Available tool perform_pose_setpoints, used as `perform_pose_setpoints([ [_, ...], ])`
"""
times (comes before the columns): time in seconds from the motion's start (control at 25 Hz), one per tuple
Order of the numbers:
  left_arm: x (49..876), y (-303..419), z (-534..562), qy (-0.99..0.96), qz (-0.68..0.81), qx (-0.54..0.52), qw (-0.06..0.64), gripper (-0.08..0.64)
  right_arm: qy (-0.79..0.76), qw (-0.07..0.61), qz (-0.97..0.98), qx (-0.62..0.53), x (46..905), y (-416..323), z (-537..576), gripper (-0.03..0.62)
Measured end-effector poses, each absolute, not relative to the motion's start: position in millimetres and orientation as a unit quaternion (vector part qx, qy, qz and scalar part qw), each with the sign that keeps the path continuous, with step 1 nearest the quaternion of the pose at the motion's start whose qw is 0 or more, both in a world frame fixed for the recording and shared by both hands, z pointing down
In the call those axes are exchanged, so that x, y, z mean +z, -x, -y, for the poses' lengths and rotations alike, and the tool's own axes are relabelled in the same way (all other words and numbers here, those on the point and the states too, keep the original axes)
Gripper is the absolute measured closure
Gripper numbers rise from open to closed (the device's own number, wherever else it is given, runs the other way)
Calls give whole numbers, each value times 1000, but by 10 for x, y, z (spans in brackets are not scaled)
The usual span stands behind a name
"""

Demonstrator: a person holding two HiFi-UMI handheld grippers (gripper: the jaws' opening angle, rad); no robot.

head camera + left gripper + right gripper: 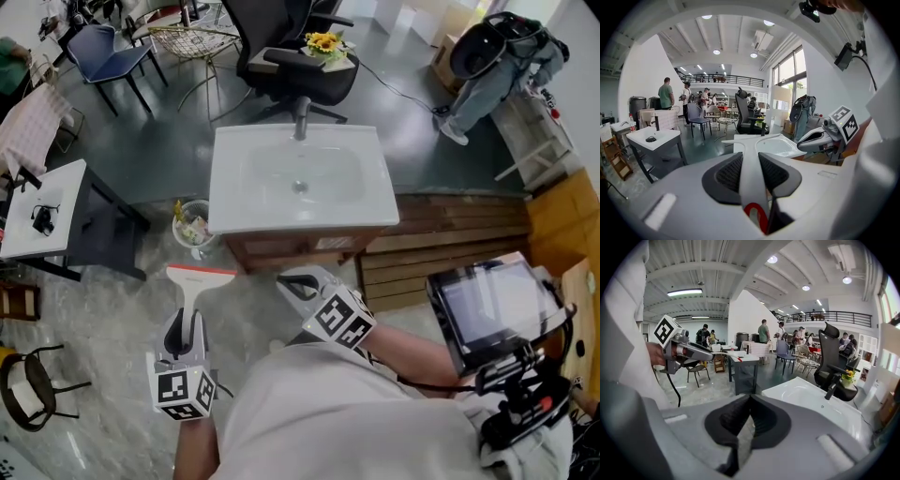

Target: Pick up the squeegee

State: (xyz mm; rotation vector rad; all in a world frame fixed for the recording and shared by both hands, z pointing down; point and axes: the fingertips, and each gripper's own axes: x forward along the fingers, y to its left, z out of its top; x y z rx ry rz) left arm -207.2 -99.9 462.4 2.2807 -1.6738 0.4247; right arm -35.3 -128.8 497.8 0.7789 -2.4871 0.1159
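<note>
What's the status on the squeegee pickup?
Left gripper shut on squeegee handle, blade forward, clear of the sink. Right gripper shut, empty. Nothing in the way.

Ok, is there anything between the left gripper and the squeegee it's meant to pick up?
Nothing visible does. The left gripper has its jaws closed on the handle of the squeegee, and the blade sticks out ahead towards the sink.
</note>
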Motion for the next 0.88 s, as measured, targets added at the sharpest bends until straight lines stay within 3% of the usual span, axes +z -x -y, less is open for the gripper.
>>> perform_pose_setpoints([
  [0.88,4718,1761,1320,-797,566,153,145,449,-307,276,909,53,5048,-42,1486,589],
])
